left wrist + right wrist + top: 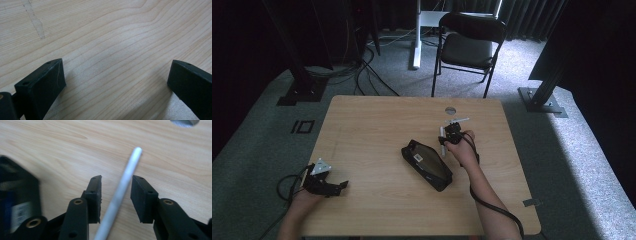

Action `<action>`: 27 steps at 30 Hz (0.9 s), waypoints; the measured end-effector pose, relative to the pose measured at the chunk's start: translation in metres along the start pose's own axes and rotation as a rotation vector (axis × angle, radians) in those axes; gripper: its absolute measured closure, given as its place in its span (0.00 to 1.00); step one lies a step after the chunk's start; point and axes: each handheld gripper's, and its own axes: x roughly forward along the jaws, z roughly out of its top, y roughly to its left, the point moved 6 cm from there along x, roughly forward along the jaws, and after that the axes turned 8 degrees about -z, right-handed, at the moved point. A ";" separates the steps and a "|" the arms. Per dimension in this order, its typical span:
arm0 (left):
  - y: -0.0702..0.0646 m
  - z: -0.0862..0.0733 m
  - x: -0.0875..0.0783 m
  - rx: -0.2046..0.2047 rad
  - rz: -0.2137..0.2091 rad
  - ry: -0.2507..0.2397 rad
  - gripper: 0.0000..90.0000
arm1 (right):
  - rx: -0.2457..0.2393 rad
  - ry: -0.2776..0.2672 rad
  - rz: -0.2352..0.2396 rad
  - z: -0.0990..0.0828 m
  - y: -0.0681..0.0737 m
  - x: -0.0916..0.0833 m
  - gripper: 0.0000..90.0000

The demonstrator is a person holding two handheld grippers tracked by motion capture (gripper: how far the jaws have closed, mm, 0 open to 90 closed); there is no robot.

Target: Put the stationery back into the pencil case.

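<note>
right gripper view looks along the right gripper (116, 192), whose two black jaws stand a little apart with a white pen (120, 192) running up between them; the pen lies slanted, its rounded tip past the jaw tips and toward a round hole (185, 122) in the table (50, 150). the pads do not visibly press on the pen: a narrow gap shows on each side, so the jaws sit spread around it rather than pinching it. a black pencil case (17, 202) lies close off the left jaw, blurred, with a white label on it.

high view shows the right gripper (451, 131) over the far right part of the table (362, 130), the pencil case (427, 164) lying open just beside and nearer the person, and the hole (450, 110) just beyond the gripper. the left gripper (324, 181) rests well apart, near the table's near left edge.

left gripper view has its own jaws (115, 82) spread wide over bare wood, nothing between them.
</note>
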 end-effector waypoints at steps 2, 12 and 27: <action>0.000 0.000 0.000 0.000 0.000 0.000 0.02 | 0.003 0.011 -0.005 -0.001 -0.001 0.003 0.68; 0.000 0.000 0.000 0.000 0.000 0.000 0.02 | 0.000 0.046 -0.049 -0.007 -0.004 0.027 0.79; 0.000 0.000 0.000 0.000 0.000 0.000 0.02 | 0.050 -0.066 0.075 0.009 0.001 -0.029 0.87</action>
